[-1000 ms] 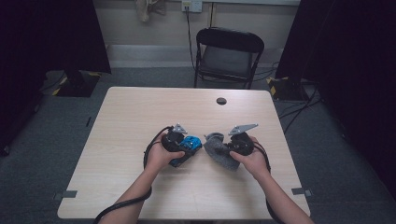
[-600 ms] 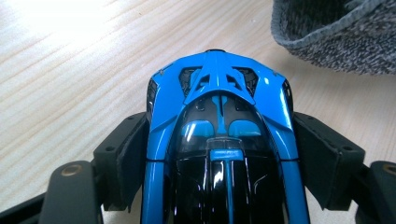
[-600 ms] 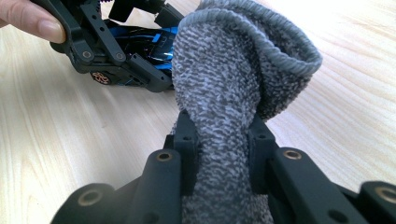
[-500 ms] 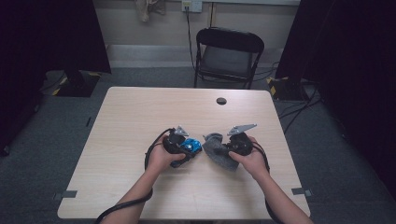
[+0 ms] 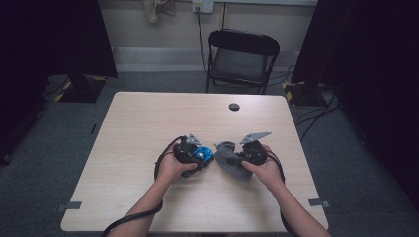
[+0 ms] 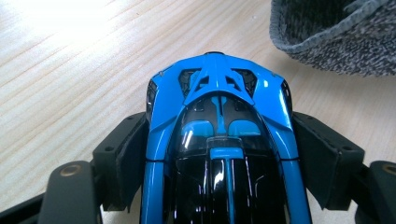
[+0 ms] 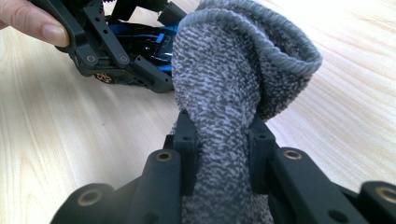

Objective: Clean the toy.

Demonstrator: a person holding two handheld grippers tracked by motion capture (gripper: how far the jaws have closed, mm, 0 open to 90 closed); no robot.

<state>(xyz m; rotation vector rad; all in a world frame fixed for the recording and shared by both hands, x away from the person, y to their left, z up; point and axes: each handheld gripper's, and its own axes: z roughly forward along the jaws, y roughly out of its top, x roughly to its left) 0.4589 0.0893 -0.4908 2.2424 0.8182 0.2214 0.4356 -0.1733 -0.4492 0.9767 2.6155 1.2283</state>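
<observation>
A glossy blue and black toy car [image 6: 219, 135] sits between the pads of my left gripper [image 6: 219, 163], which is shut on its sides just above the tabletop. In the high view the car [image 5: 202, 154] points right, toward a grey knitted sock [image 5: 231, 159]. My right gripper [image 7: 223, 140] is shut on the sock [image 7: 233, 84], pinching its middle; the sock's open cuff [image 7: 280, 46] stands up beyond the jaws. The cuff [image 6: 336, 37] also appears at the top right of the left gripper view, a short way from the car's nose. Both grippers [image 5: 190, 153] [image 5: 247, 155] are near the table's front middle.
The light wooden table [image 5: 148, 123] has a small black round cap [image 5: 234, 106] at its back right. A black folding chair [image 5: 242, 59] stands behind the table. Cables trail from both grippers toward the front edge. Dark curtains hang at both sides.
</observation>
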